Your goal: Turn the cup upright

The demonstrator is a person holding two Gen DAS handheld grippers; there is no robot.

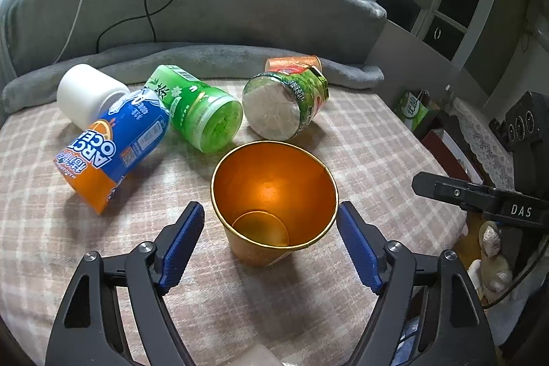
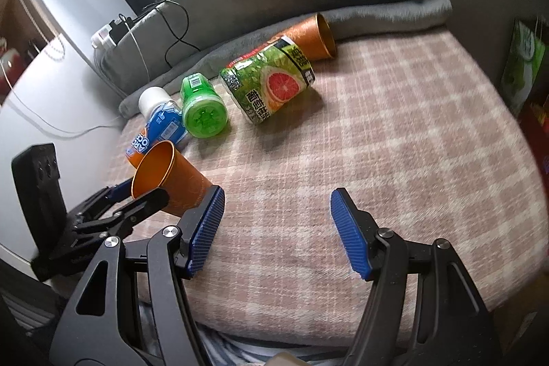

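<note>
An orange cup [image 1: 274,201] stands upright on the checked cloth, mouth up, between the blue pads of my left gripper [image 1: 271,242]. The pads stand apart from the cup's sides, so the gripper is open. In the right wrist view the same cup [image 2: 171,177] shows at the left with the left gripper's fingers beside it. A second orange cup [image 2: 314,36] lies on its side at the back, also seen in the left wrist view [image 1: 295,62]. My right gripper [image 2: 276,228] is open and empty over the cloth.
Lying on the checked cloth [image 1: 360,143]: a blue and orange bottle [image 1: 116,139], a green bottle [image 1: 199,112] and a grapefruit-label jar [image 1: 284,105]. A grey cushion [image 1: 192,9] with cables runs behind. The surface's edge drops off at the right.
</note>
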